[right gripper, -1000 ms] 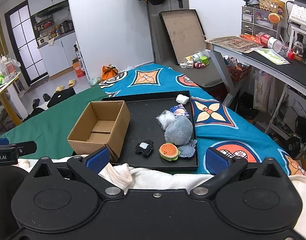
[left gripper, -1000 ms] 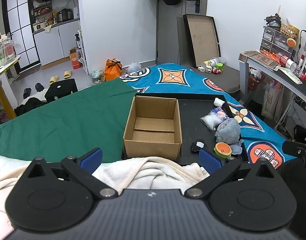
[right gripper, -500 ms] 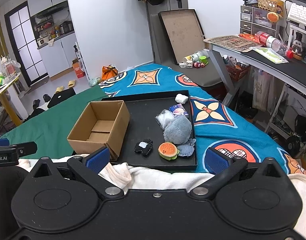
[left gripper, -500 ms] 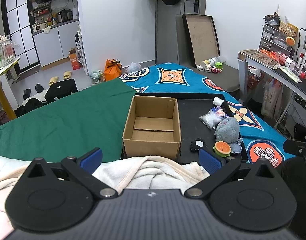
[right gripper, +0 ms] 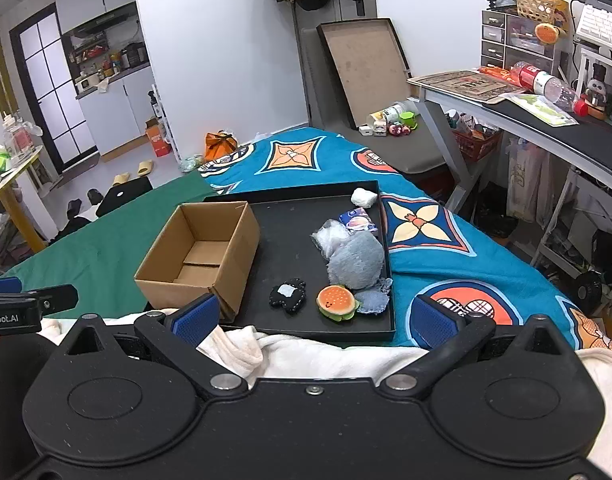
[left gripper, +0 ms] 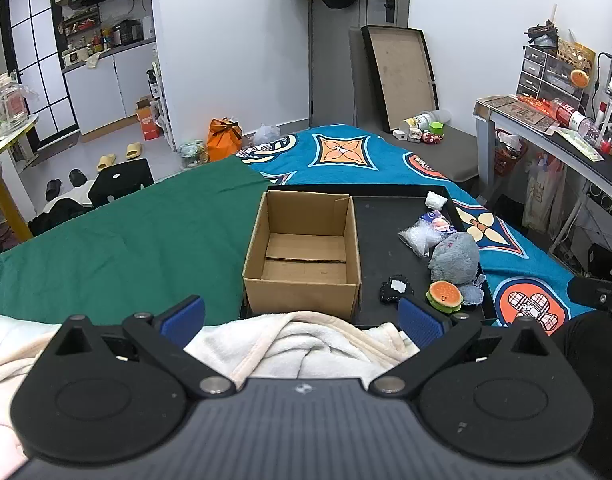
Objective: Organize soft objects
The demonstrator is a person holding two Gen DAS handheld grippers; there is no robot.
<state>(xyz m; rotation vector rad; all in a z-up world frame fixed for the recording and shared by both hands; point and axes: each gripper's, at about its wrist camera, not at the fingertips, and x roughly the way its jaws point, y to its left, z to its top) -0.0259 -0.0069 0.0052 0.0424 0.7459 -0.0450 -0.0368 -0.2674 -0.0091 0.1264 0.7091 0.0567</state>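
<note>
Both of my wrist cameras sit low behind their open jaws, above a white blanket (left gripper: pixel 306 344), and face forward across the bed toward the door. The left view looks from the left, squarely at the open box (left gripper: pixel 304 252), with the tray (left gripper: pixel 378 240) to its right. The right view looks from farther right, centred on the tray (right gripper: pixel 290 248), with the box (right gripper: pixel 202 256) at left. Both share box, tray, toys, bed, door and the desk at right. Each view catches the other gripper's edge: the right gripper (left gripper: pixel 598 292), the left gripper (right gripper: pixel 26 304).
</note>
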